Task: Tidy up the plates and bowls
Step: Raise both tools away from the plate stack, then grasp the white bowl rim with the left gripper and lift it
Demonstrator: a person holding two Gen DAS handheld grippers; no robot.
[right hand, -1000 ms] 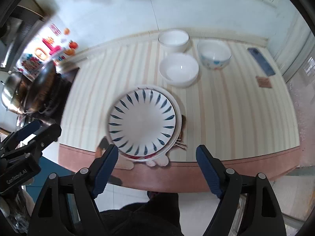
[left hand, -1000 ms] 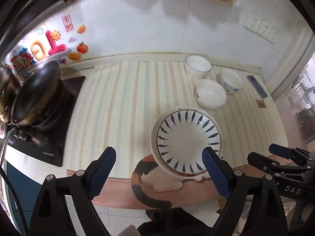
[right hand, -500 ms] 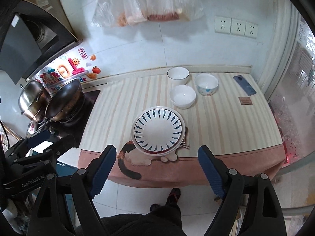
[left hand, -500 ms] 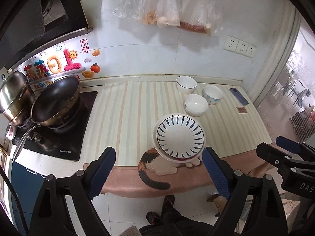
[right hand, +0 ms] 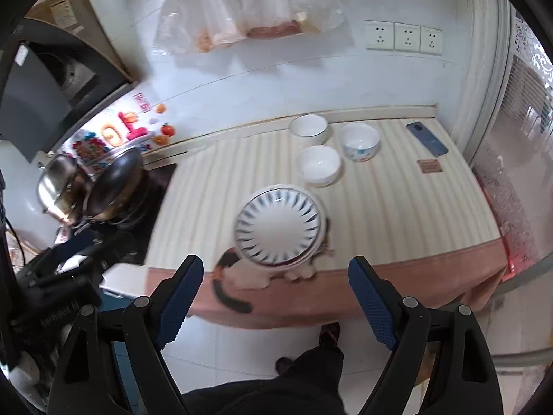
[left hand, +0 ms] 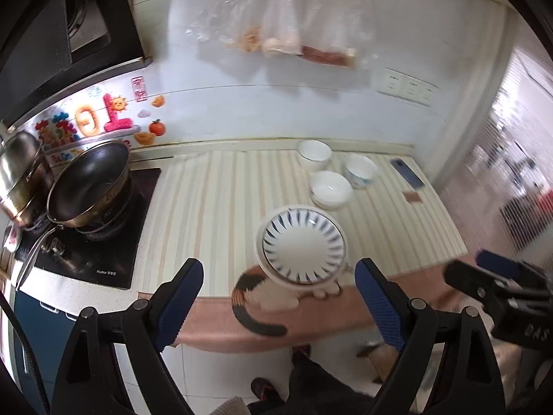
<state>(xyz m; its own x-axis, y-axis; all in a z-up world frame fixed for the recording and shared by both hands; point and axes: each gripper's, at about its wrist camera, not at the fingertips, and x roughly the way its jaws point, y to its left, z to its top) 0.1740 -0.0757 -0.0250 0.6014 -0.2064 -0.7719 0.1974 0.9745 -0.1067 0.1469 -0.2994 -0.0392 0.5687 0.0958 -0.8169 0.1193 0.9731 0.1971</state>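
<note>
1. Both hand-held grippers, left (left hand: 278, 297) & right (right hand: 273, 294), seen spread wide, nothing held.
2. Plate stack (right hand: 278, 230) sat at surface (right hand: 397, 214) front edge; bowls (right hand: 319, 165) behind.
3. Risk: stack nudged off edge if approached carelessly.

We count three bowls near the back edge of the counter (right hand: 397, 207): a plain white bowl (right hand: 308, 128) against the back edge, a patterned bowl (right hand: 359, 141) beside it toward the right edge, and a shallow white bowl (right hand: 319, 164) just in front of them. We see one stack of plates (right hand: 278, 230) at the front edge, with a blue-rayed plate on top; how many lie beneath we cannot tell. We count one phone (right hand: 427, 139) and one small brown square (right hand: 429, 166) near the right edge, one wok (left hand: 88, 185) and one steel pot (left hand: 19, 166) on the stove, and three wall sockets (right hand: 404, 37).
</note>
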